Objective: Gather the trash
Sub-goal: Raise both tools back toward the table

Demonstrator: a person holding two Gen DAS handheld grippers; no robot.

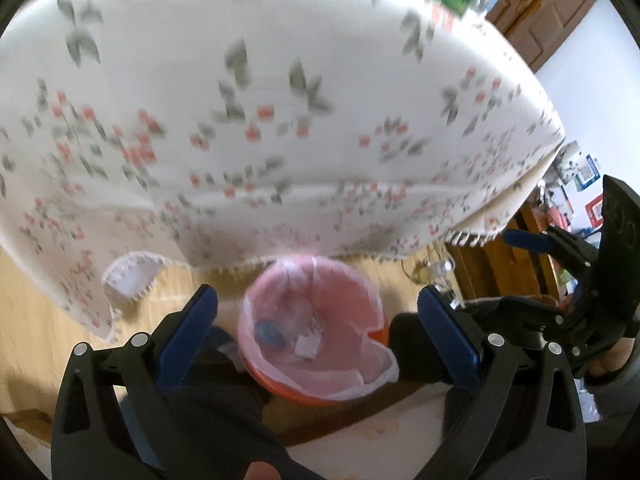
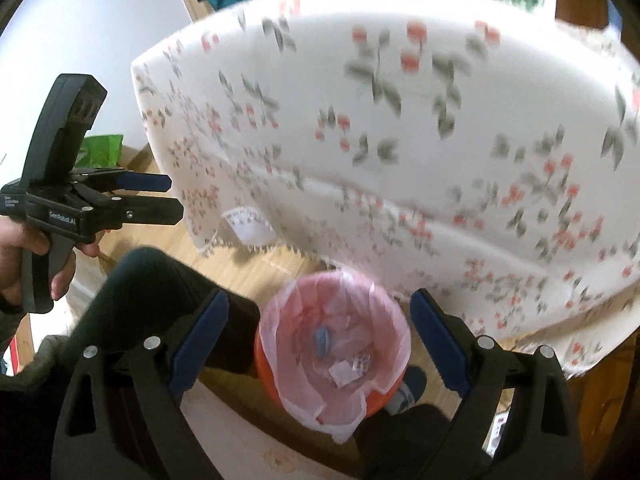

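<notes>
My left hand-held gripper (image 1: 316,320) was matt black plastic with blue rubbery pads (image 1: 188,332) and shiny metal rivets. A soft printed cloth (image 1: 280,112) draped the table. The orange plastic bin (image 2: 332,356) wore a thin translucent liner. The floor (image 1: 40,288) was smooth wood.

A white tablecloth (image 1: 280,100) printed with red flowers and grey-green leaves (all blurred) drapes over the table, its lace-edged corner (image 1: 128,276) hanging above the wooden floor (image 1: 36,280). Brown wooden doors (image 1: 548,12) stand beside a white wall (image 1: 592,80).
</notes>
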